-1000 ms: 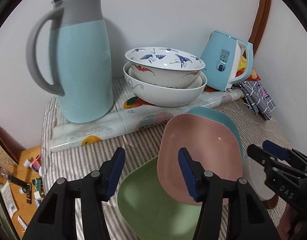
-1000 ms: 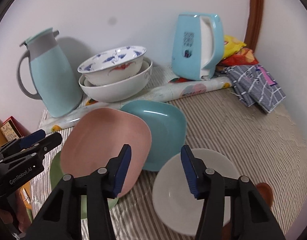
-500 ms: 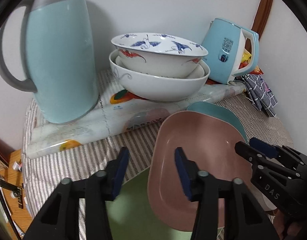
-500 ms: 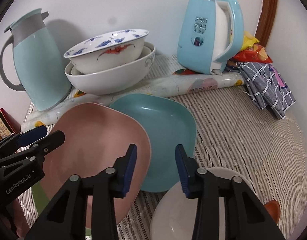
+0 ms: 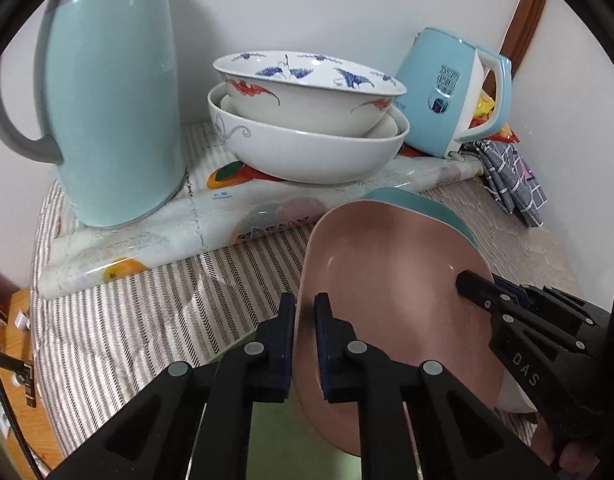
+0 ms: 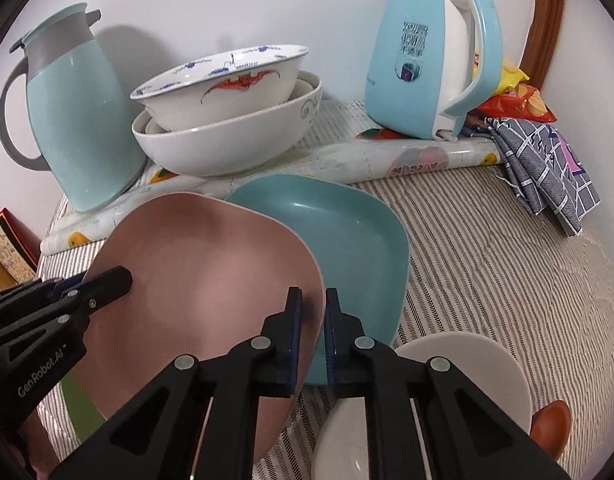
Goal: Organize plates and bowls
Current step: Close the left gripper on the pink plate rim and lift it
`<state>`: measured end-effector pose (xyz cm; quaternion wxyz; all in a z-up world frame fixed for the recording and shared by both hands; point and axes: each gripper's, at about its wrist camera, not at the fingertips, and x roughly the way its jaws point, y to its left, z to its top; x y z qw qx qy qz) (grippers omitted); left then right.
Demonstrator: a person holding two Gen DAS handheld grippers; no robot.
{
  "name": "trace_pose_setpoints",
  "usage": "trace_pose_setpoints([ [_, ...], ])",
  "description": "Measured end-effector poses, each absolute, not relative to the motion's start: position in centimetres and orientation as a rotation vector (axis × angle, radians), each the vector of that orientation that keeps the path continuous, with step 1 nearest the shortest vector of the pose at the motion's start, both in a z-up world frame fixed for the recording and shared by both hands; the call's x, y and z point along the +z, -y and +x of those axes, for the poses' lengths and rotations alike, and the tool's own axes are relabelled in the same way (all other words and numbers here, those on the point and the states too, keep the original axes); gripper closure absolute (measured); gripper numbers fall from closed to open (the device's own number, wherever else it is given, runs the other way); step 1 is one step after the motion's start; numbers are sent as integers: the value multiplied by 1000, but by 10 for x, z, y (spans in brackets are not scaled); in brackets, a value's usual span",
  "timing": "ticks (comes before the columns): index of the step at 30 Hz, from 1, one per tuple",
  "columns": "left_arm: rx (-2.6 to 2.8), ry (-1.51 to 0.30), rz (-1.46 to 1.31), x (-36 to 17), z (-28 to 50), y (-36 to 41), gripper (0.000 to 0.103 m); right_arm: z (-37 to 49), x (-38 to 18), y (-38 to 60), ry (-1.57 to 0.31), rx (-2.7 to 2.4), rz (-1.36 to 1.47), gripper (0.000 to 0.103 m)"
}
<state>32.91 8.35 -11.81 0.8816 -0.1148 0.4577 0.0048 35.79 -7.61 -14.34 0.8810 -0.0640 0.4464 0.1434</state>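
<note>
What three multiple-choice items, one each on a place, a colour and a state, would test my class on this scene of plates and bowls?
1. Where does the teal plate lie?
A. Partly under the pink plate
B. Inside the top bowl
C. On the kettle

2. What colour is the plate showing below the pink plate's left edge?
A. Red
B. Green
C. Black

3. What are the left gripper and right gripper doing?
A. Both open above the bowls
B. Only the left one grips
C. Each is shut on an edge of the pink plate

Answers: 1 A, the pink rim overlaps the teal one; 2 B, the green plate peeks out under it; 3 C, each gripper's pads pinch the rim on opposite sides.
</note>
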Motion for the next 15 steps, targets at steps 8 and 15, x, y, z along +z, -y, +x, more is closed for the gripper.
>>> trace_pose_setpoints([
  [8,61,-935,-271,-104,301,-103,93,343,-125,56,-899,353,-144,93],
  [15,111,-938,-312,-105,273,-117,93,326,-122,37,-889,411,-170,93],
])
